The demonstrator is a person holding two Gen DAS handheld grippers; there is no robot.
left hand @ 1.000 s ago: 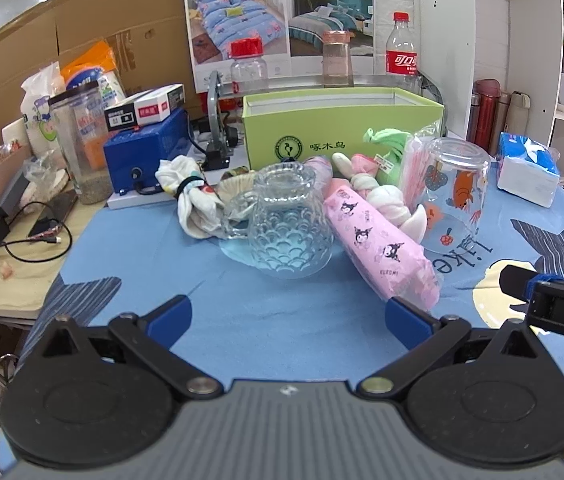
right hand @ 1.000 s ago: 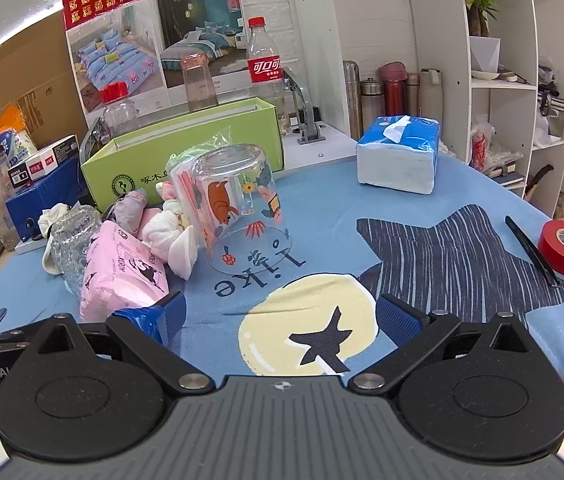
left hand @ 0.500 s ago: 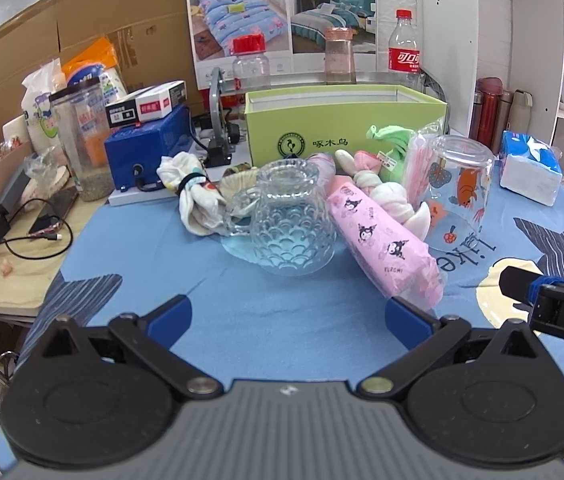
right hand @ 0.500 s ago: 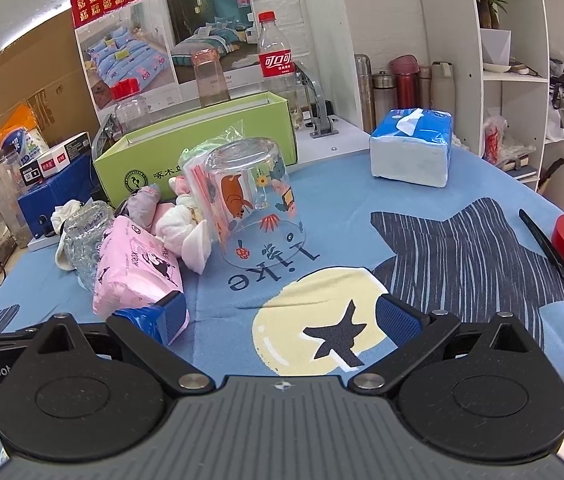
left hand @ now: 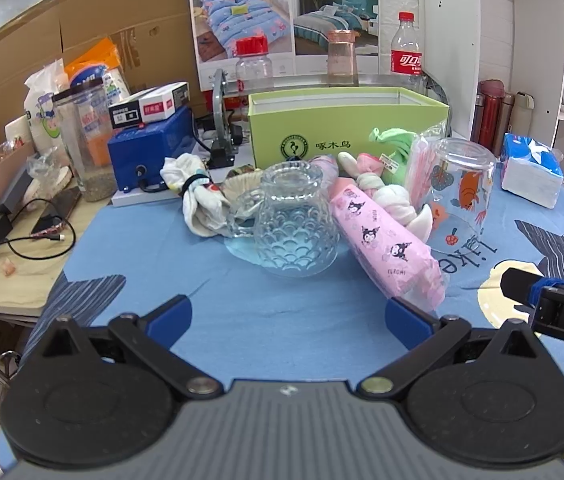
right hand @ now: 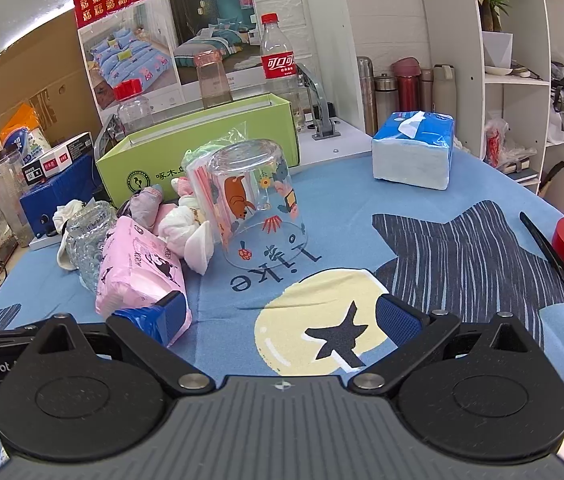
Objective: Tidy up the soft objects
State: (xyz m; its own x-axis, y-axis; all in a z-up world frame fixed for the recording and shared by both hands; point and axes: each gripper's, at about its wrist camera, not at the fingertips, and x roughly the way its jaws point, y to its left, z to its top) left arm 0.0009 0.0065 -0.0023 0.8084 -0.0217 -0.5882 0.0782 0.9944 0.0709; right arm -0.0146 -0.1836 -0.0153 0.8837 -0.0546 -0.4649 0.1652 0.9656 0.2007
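Right now both your tools are released and empty: the left tool (left hand: 288, 312) hangs over bare blue cloth on the tabletop (left hand: 162, 248), and the right tool (right hand: 282, 316) has its left pad touching or just beside the pink printed plastic tissue pack (right hand: 140, 268).

That pack lies slanted between the upturned scalloped clear glass mug (left hand: 294, 220) and the upturned clear tumbler printed with cartoon animals (right hand: 256, 212). It should be light and squashy, its film wrapper probably a little slippery, so take it across the narrow width near the end closest to you and expect it to give.

Behind it sit the knotted white and pink cloth bundle (left hand: 392, 200), a pale green fabric piece (left hand: 396, 142) and a rolled white sock bound by a black band (left hand: 198, 196). These are limp and grippy; pinch them at the knot or band.

The open lime-green cardboard box (left hand: 346, 124) stands just behind the pile. Both glasses are rigid, breakable and close enough to knock, so lift clear of them.
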